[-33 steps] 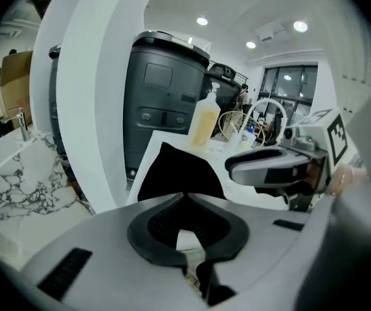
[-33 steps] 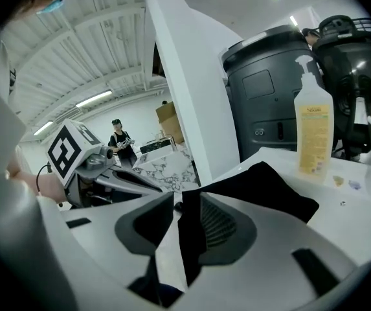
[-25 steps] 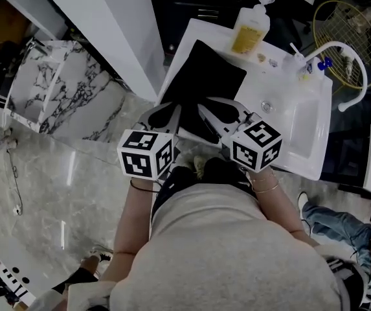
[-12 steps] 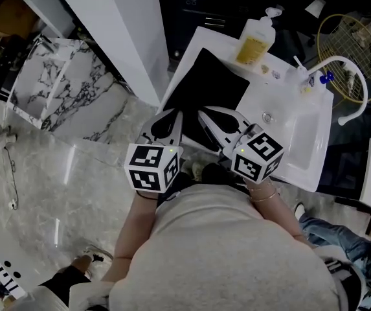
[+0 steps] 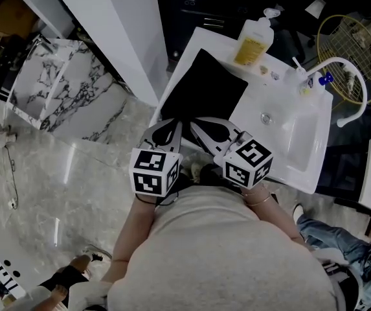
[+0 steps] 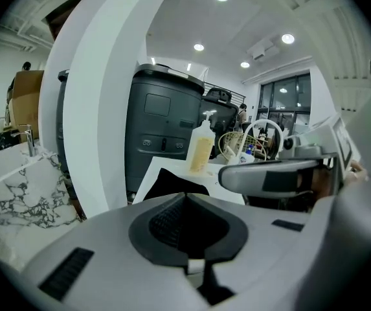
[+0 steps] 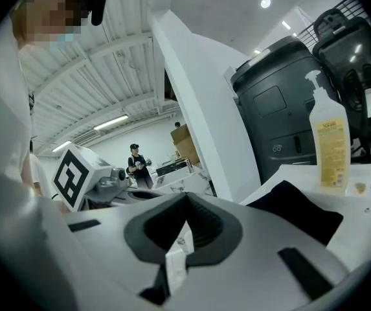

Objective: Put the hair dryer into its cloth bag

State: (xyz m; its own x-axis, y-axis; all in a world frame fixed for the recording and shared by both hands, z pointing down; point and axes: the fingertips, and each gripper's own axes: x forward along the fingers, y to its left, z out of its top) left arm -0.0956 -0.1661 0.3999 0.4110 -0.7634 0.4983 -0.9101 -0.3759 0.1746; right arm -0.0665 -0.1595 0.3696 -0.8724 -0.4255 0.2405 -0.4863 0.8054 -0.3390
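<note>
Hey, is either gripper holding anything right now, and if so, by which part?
Nothing is held. The left gripper and right gripper are both shut and empty, near the black cloth bag lying on the counter.

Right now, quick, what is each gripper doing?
Left gripper: closed, holding nothing.
Right gripper: closed, holding nothing.

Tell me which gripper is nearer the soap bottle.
Right. The right gripper is at the near edge of the black cloth bag, across it from the soap bottle; the left gripper sits beside it, farther from the bottle.
</note>
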